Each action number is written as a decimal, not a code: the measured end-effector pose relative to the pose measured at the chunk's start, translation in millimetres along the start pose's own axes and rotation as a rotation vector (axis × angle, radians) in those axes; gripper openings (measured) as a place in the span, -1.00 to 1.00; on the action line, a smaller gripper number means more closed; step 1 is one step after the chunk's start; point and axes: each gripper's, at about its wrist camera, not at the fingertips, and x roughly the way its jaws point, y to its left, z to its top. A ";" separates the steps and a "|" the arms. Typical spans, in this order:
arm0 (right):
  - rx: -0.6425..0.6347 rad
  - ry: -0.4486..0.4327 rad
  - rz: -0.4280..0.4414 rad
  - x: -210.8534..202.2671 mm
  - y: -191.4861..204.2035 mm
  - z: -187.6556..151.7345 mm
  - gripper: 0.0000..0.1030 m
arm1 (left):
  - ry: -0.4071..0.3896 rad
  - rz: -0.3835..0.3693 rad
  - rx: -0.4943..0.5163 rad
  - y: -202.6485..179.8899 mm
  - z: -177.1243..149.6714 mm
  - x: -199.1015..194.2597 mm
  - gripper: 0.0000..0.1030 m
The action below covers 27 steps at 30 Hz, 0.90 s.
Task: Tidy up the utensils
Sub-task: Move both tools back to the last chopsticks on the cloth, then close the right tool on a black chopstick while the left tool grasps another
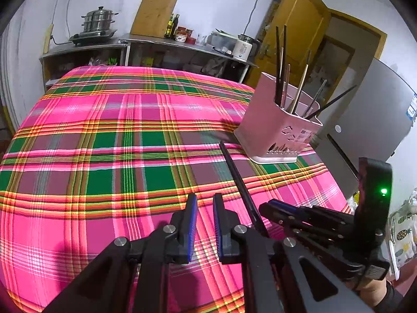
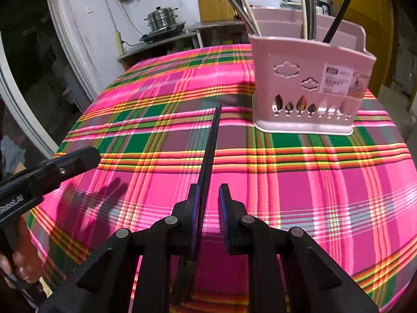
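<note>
A black chopstick [image 2: 209, 146] lies between my right gripper's [image 2: 209, 203] fingers, against the left pad, pointing toward the pink utensil holder [image 2: 310, 83]. The jaws stand slightly apart with a gap beside the right pad. In the left wrist view the same chopstick [image 1: 238, 180] runs from the right gripper [image 1: 271, 208] toward the holder [image 1: 276, 127], which has several chopsticks standing in it. My left gripper [image 1: 205, 208] is open and empty, low over the plaid tablecloth [image 1: 104, 140], left of the chopstick.
The holder stands near the table's right edge. Behind the table is a steel counter [image 1: 156, 41] with a steamer pot [image 1: 99, 20], bottles and a kettle. A wooden door [image 1: 299, 26] and a grey fridge [image 1: 375, 109] are at the right.
</note>
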 end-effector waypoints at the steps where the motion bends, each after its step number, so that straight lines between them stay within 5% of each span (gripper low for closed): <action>1: 0.000 0.007 -0.001 3.1 -0.1 0.3 -0.69 | 0.000 0.000 -0.002 0.7 -0.2 0.2 -0.78; 23: -0.026 0.045 -0.057 25.0 10.0 6.9 -0.67 | 0.009 0.022 -0.053 18.4 0.6 4.2 -0.78; 27: -0.017 0.056 -0.026 26.8 18.1 5.5 -0.82 | 0.007 0.026 -0.072 25.0 0.9 3.7 -0.78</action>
